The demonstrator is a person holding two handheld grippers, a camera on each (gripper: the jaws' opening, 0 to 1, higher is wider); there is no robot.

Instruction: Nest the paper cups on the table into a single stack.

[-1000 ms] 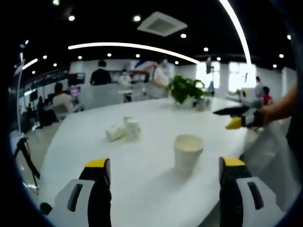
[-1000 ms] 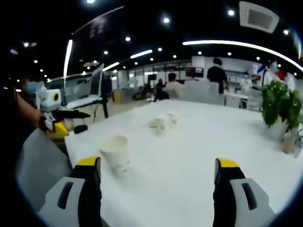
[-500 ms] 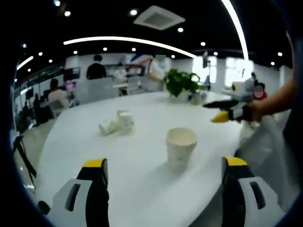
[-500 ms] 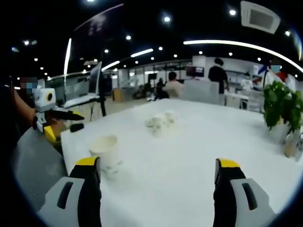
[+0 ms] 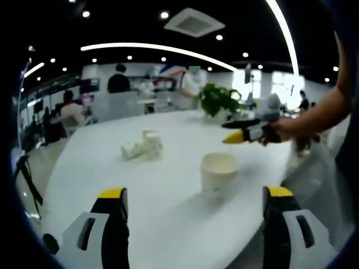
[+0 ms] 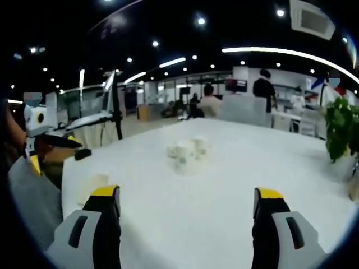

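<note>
1. Left gripper view: the left hand-held gripper (image 5: 194, 203) hangs low over the white tabletop (image 5: 168, 185), jaws spread wide, nothing between them
2. An upright paper cup (image 5: 219, 175) stands just ahead, between the two jaws and nearer the right one, clear of both
3. Further back, a small cluster of paper cups (image 5: 142, 146) sits mid-tabletop, at least one lying on its side
4. The right hand-held gripper (image 5: 226, 132) comes in from the right, held by a hand (image 5: 283, 130), above and beyond the upright cup; its jaws look close together
5. A potted plant (image 5: 219, 102) stands at the far edge
6. Right gripper view: jaws wide apart and empty, the cluster dead ahead, the upright cup partly hidden behind the left jaw
7. People sit and stand in the background
</note>
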